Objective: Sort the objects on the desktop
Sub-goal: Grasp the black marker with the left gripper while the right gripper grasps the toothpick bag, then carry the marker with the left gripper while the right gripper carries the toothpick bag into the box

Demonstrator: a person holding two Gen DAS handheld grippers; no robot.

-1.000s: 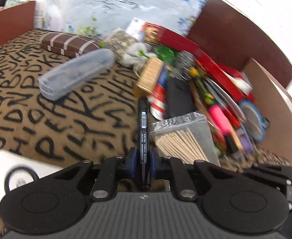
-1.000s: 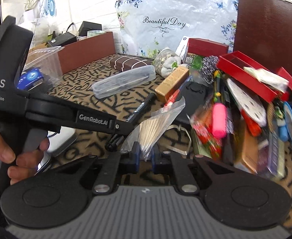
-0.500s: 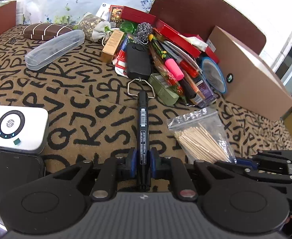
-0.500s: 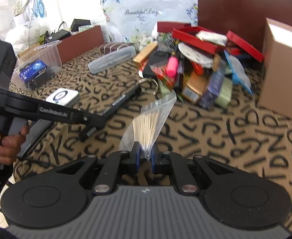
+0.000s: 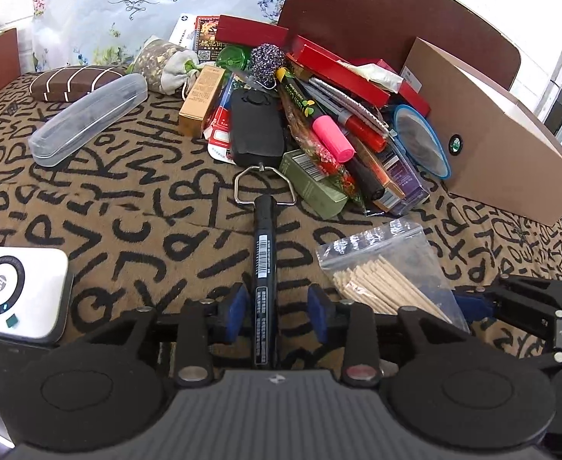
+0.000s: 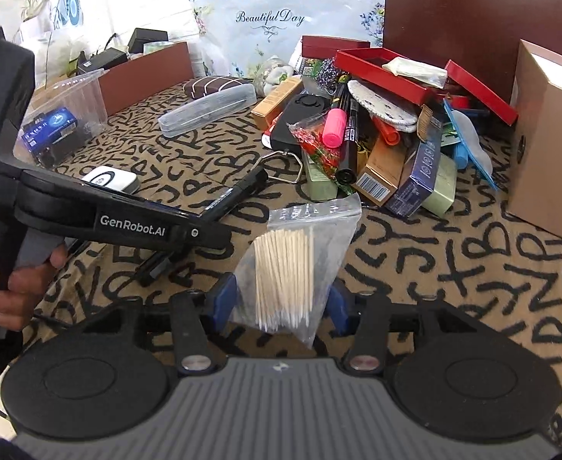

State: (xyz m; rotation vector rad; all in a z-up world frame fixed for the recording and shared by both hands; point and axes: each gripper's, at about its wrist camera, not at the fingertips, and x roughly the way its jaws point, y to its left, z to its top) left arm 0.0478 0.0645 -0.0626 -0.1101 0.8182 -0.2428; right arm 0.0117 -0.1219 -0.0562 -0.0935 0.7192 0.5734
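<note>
A black marker (image 5: 264,268) lies on the letter-patterned cloth between the jaws of my left gripper (image 5: 277,306). The jaws are opening and the blue pads stand clear of the marker on both sides. To its right, a clear bag of toothpicks (image 5: 384,268) rests flat on the cloth. In the right wrist view the same bag (image 6: 292,253) lies between the jaws of my right gripper (image 6: 281,303). These jaws are opening too, with the pads off the bag. The marker (image 6: 238,191) shows to the left of the bag there.
A pile with a pink highlighter (image 5: 332,134), boxes and red trays fills the back. A cardboard box (image 5: 491,134) stands at the right. A clear case (image 5: 89,119) and a white device (image 5: 16,291) lie at the left. A person's hand (image 6: 12,280) grips the left handle.
Both grippers drew back from the pile toward the near side, carrying the marker and the toothpick bag. Both sets of jaws have since parted, and the marker and bag lie on the cloth.
</note>
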